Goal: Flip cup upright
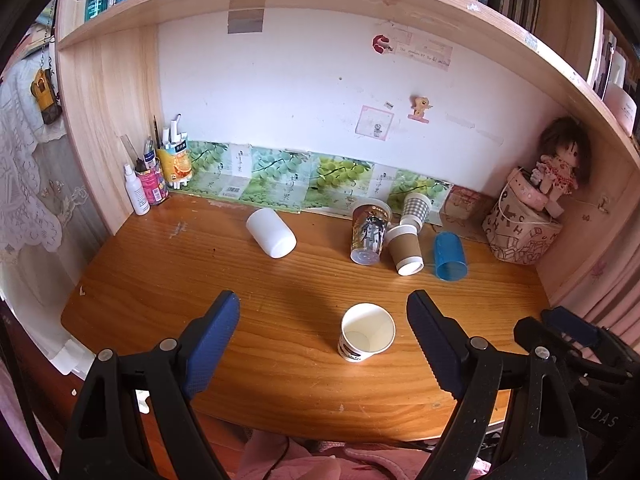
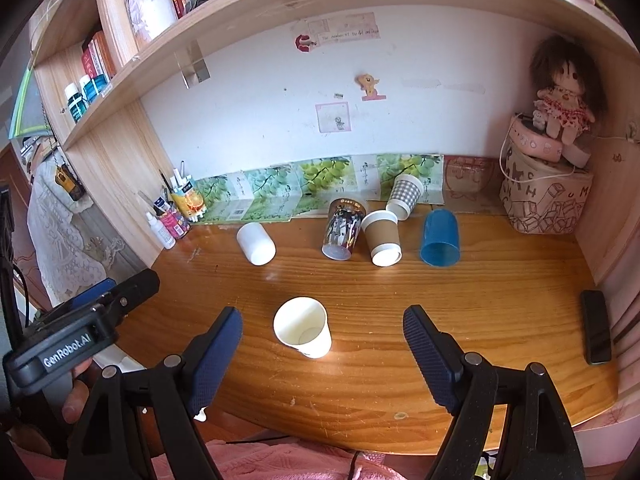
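The paper cup (image 1: pixel 367 336) stands upright near the desk's front edge. Both the left gripper (image 1: pixel 324 344) and the right gripper (image 2: pixel 322 356) are wide apart and hold nothing. This cup seems done; next is probably to grip one cup lying far, like the blue cup (image 2: pixel 439 239).

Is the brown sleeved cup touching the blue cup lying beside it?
Apart. The right wrist view shows bare desk between the brown sleeved cup and the blue cup along their whole length; the left wrist view agrees.

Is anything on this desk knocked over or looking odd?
Yes. Five cups lie tipped on their sides at the back: white, printed, brown, checked and blue. Only the paper cup in front stands upright.
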`<action>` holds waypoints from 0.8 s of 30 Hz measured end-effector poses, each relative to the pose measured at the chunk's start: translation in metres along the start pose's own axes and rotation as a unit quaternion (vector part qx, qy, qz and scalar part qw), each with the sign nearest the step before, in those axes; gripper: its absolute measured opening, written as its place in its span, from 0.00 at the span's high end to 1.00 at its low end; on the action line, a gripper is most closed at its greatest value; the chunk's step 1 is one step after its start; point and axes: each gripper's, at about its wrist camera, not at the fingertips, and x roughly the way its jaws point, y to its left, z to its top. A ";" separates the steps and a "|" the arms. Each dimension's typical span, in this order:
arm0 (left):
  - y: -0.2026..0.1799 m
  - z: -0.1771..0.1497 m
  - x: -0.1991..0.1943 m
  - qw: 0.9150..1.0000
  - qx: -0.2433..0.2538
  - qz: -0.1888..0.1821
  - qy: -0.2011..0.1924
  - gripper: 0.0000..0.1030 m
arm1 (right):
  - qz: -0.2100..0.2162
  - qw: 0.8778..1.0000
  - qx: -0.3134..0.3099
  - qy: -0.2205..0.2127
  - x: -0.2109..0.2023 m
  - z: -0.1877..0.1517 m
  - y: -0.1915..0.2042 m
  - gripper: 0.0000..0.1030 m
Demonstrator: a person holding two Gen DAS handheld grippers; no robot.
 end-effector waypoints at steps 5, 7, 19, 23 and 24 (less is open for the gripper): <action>-0.007 0.001 -0.006 1.000 0.006 0.013 -0.017 0.15 | 0.002 1.000 -0.012 -0.008 -0.002 0.001 0.003 0.19; -0.009 0.002 -0.009 0.999 0.008 0.018 -0.028 0.14 | 0.008 1.000 -0.004 -0.003 0.001 0.001 -0.001 0.19; -0.014 0.003 -0.010 0.997 0.001 0.045 -0.059 0.01 | 0.008 1.000 0.007 -0.010 0.005 0.002 -0.011 0.00; -0.016 0.006 -0.009 0.997 0.008 0.051 -0.064 0.01 | 0.003 1.000 0.009 -0.018 0.006 0.006 -0.014 0.00; -0.016 0.006 -0.008 0.996 0.009 0.053 -0.066 0.01 | 0.002 1.000 0.008 -0.018 0.007 0.007 -0.013 0.00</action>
